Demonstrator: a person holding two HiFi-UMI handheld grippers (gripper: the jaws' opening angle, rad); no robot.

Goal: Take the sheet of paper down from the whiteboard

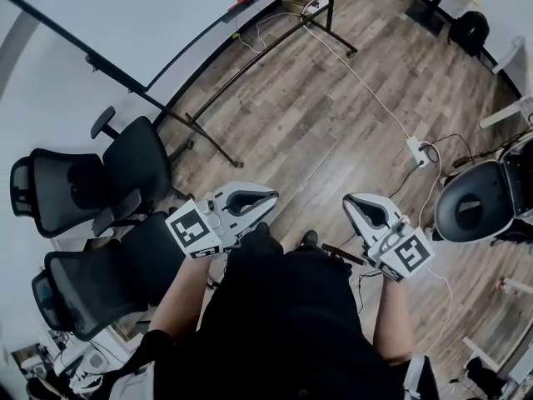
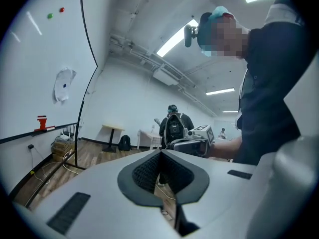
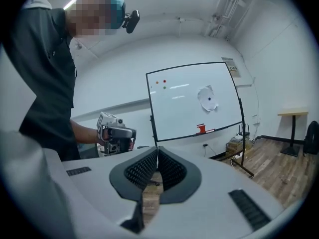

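L gripper (image 1: 266, 197) & R gripper (image 1: 355, 203): jaws closed together on both, nothing between. Both held level over the wood floor (image 1: 333, 115), well apart from the whiteboard (image 3: 174, 113). Sheet of paper (image 3: 208, 99) is crumpled, on the board's upper right, dark dot at its centre, above a red item (image 3: 201, 129) on the tray.

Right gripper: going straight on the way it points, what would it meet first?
Probably the white whiteboard on a black stand, near its left edge. The path from the right gripper looks free until then, though depth is unclear.

whiteboard (image 1: 125, 15) cropped, paper (image 3: 207, 99) detail indistinct
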